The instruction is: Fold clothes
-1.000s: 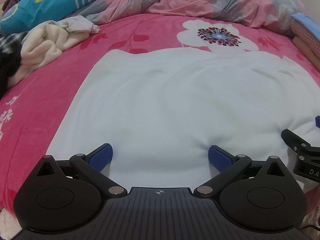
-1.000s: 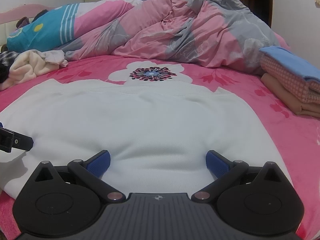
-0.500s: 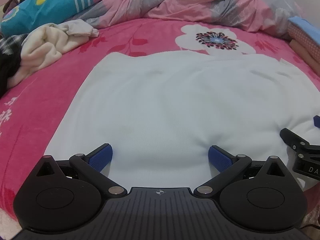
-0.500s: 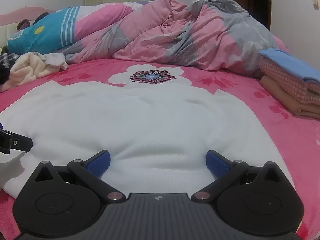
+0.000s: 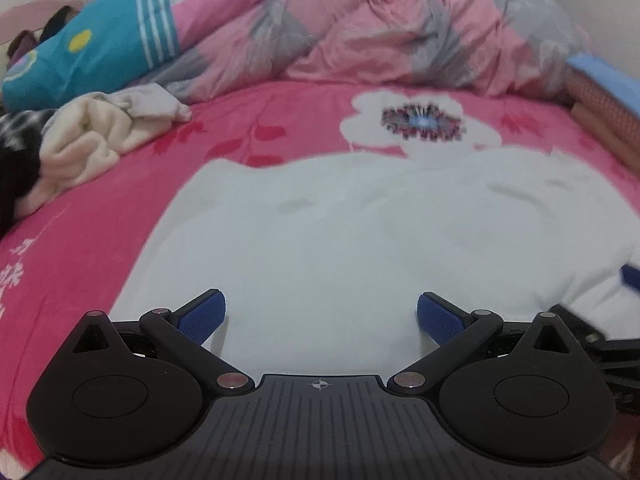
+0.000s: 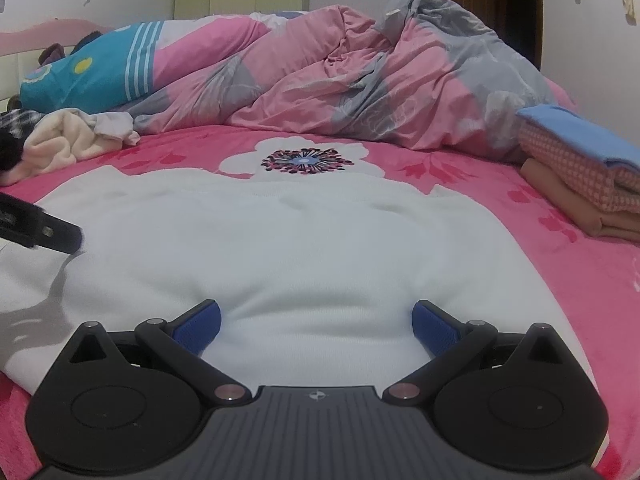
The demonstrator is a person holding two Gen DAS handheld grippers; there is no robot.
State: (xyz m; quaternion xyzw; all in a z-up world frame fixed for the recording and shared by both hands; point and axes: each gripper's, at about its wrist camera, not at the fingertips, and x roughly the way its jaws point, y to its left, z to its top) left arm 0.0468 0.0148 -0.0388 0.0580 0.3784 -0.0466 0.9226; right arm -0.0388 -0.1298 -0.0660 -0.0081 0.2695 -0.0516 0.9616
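Pink bed (image 6: 580, 280), white garment (image 6: 300, 248) between spread tongs (image 6: 316, 320)

Both wrist views skim low, sharing white garment (image 5: 320, 240).

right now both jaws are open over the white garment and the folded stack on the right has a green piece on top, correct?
Not quite: the top piece of the folded stack is blue, not green, as the right wrist view shows. The rest holds: the left gripper and right gripper both have open jaws over the white garment.
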